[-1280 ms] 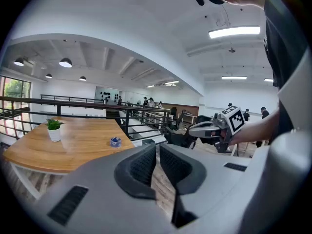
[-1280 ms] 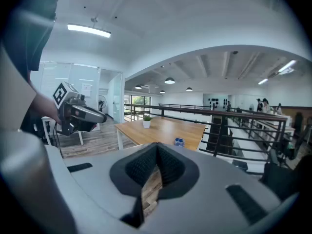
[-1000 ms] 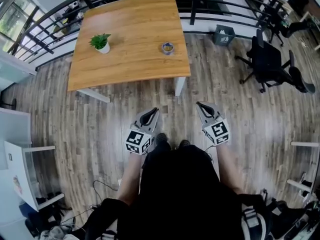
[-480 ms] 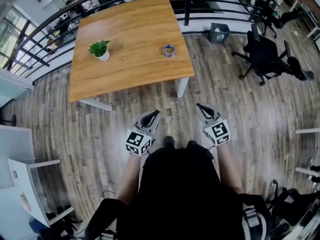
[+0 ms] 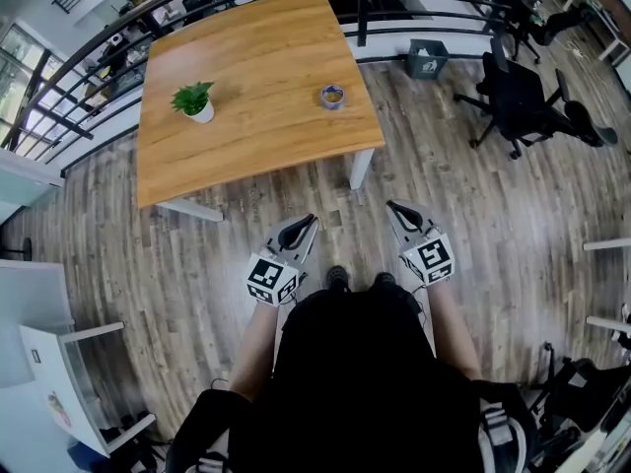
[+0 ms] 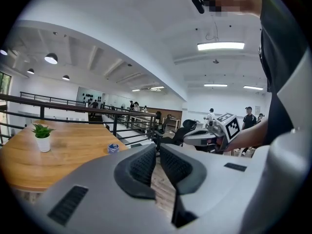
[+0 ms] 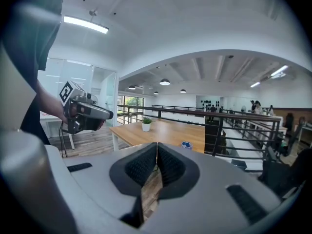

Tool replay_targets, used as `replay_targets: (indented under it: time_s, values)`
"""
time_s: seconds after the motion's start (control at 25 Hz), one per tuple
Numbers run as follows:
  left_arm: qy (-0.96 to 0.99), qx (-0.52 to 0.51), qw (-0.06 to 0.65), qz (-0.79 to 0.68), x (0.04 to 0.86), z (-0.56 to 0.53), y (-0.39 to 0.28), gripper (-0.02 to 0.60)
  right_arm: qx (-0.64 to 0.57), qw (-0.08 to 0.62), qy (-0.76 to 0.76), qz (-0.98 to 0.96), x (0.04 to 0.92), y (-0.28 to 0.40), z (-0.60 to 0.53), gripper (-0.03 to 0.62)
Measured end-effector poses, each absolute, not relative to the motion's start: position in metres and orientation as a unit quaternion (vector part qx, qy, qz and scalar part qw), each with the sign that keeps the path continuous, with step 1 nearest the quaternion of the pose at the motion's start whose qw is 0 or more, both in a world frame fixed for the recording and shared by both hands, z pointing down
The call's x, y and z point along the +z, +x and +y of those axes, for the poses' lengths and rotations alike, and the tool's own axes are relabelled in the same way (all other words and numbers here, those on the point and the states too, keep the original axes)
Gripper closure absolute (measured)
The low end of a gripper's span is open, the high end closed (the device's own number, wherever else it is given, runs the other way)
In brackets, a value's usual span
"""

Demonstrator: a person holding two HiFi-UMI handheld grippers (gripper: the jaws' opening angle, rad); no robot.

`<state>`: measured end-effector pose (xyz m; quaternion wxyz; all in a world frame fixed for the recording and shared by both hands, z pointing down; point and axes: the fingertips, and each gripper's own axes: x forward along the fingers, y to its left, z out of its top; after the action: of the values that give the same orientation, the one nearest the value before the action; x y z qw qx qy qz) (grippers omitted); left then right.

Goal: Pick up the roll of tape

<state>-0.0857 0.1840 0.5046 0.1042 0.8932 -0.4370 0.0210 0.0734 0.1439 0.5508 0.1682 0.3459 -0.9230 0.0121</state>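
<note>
A small blue roll of tape (image 5: 332,96) lies flat near the right edge of the wooden table (image 5: 246,116). It shows far off in the left gripper view (image 6: 113,148) and in the right gripper view (image 7: 186,145). My left gripper (image 5: 308,221) and right gripper (image 5: 393,206) are held side by side over the wood floor, short of the table's near edge and well away from the tape. Both point toward the table. The left gripper (image 6: 157,147) has its pads together with nothing between them. The right gripper (image 7: 157,145) is likewise shut and empty.
A potted plant (image 5: 194,100) stands on the table's left part. A black railing (image 5: 414,8) runs behind the table, with a bin (image 5: 426,62) below it. A black office chair (image 5: 523,101) is at the right and a white cabinet (image 5: 59,363) at the left.
The person has stepped a little toward the table, carrying both grippers forward. The jaws stay shut. The tape and plant have not moved on the table.
</note>
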Motion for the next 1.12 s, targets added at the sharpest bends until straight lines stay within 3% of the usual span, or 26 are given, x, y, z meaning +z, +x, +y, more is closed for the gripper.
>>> replay_targets:
  time_s: [0.64,0.8,1.12]
  values:
    - [0.897,0.035,0.086,-0.432,0.503,0.189,-0.087,0.535,0.008,0.14,0.353,-0.925,0.544,0.064,0.142,0.543]
    - [0.898,0.033,0.088,-0.431,0.505,0.187,-0.089,0.482,0.01,0.137,0.355,-0.925,0.544,0.062,0.143,0.522]
    - [0.901,0.033,0.087,-0.425,0.508,0.182,-0.094,0.451,0.008,0.136,0.372,-0.918,0.541,0.062,0.142,0.487]
